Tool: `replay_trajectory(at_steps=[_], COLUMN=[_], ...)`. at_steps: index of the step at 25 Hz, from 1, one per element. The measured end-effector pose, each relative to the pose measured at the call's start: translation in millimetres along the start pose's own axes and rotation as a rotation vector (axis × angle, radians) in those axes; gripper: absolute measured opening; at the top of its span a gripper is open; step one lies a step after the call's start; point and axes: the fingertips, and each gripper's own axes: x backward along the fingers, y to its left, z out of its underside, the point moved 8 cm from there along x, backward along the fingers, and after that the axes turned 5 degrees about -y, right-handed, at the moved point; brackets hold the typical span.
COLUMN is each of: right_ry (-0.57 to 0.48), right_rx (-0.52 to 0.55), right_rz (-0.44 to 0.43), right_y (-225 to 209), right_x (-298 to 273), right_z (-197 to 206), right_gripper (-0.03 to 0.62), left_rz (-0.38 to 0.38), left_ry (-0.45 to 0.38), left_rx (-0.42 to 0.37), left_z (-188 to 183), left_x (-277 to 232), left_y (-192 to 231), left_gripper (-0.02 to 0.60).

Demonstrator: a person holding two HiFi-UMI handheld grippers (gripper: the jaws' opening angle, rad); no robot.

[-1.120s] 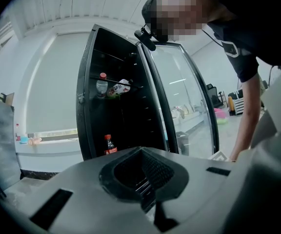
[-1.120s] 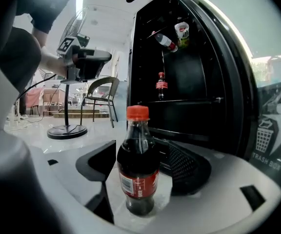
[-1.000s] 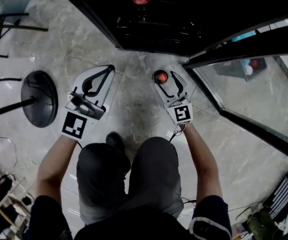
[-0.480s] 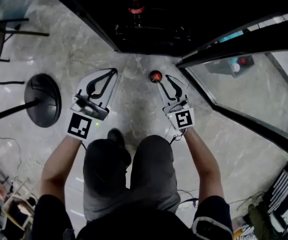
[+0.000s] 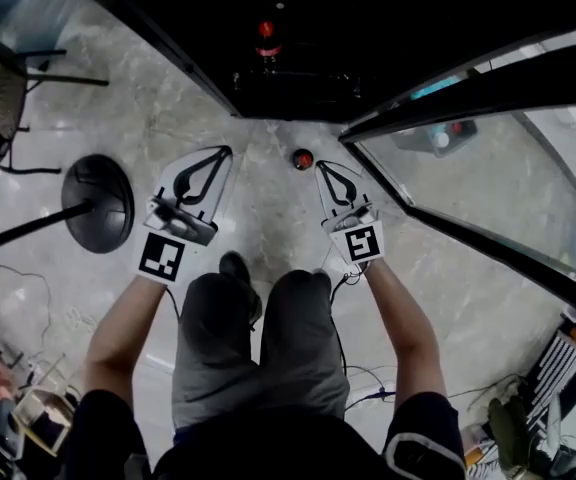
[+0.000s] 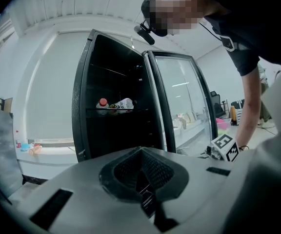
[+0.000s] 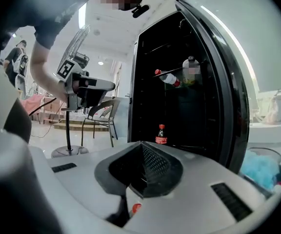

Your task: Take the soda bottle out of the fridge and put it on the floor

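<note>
Both grippers lifted since prev frame. Your right gripper (image 5: 324, 172) just closed, empty; left gripper (image 5: 222, 156) pressed together too. Soda bottle (image 5: 302, 158) stands on floor (image 5: 268, 213), just ahead-left of right gripper. Placing looks done; next, back off w/o knocking it.

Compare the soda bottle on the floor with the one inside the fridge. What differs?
Place: the floor bottle stands on the floor just outside the open fridge; the fridge bottle stands inside, on its lowest level.
View: the floor bottle shows from above, little but its red cap; the fridge bottle shows side-on, dark contents and a red label.
Shared: both upright, both red-capped.
</note>
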Motion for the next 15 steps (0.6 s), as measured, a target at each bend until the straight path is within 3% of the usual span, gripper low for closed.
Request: replay_trajectory(at_steps=[10,15], right_ry=[-0.016,0.003], right_rx=[-0.01,-0.05], right_rz=[-0.02,0.01], right_y=[13.9,15.4], right_x=[6.9,20.0], right_z=[-138.7,-221.7], right_gripper=[0.019,0.018], left_rz=[-0.025,-0.029], left_ry=[0.008,-0.004], left_rx=[0.017,-0.025], left_z=[-112.9,-184.5], left_x=[19.2,27.2], left_y=[1.4,0.8], left_gripper=[0.023,0.023])
